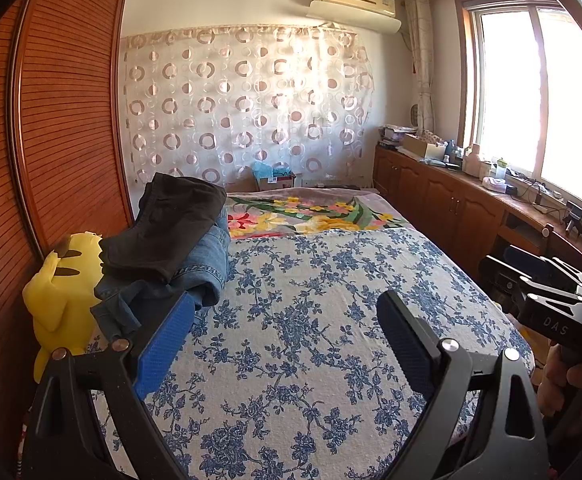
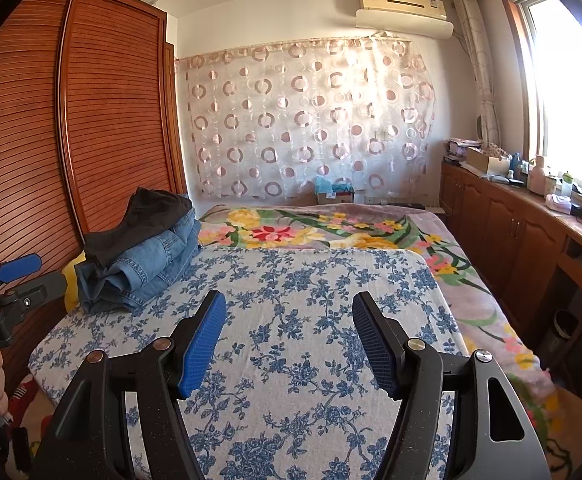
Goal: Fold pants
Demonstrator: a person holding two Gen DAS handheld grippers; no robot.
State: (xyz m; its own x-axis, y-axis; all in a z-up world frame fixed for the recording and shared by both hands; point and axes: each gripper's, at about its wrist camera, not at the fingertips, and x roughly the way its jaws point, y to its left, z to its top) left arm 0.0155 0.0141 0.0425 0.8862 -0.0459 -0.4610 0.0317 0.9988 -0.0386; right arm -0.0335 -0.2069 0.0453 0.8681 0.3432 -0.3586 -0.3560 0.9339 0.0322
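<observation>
A pile of pants lies at the left edge of the bed: dark brown pants [image 1: 167, 228] [image 2: 139, 220] on top of folded blue jeans [image 1: 207, 268] [image 2: 147, 272]. My left gripper [image 1: 287, 316] is open and empty, its left pad close to the jeans' near end. My right gripper [image 2: 289, 320] is open and empty above the blue floral sheet [image 2: 291, 360] [image 1: 311, 320], to the right of the pile. The right gripper's body shows at the right edge of the left wrist view [image 1: 551, 296]. The left gripper shows at the left edge of the right wrist view [image 2: 7, 288].
A yellow plush toy [image 1: 63, 304] sits between the pile and the wooden wardrobe [image 1: 51, 120]. A flowered blanket [image 2: 331, 232] covers the far half of the bed. A low wooden cabinet with clutter [image 1: 451, 184] runs under the window at the right.
</observation>
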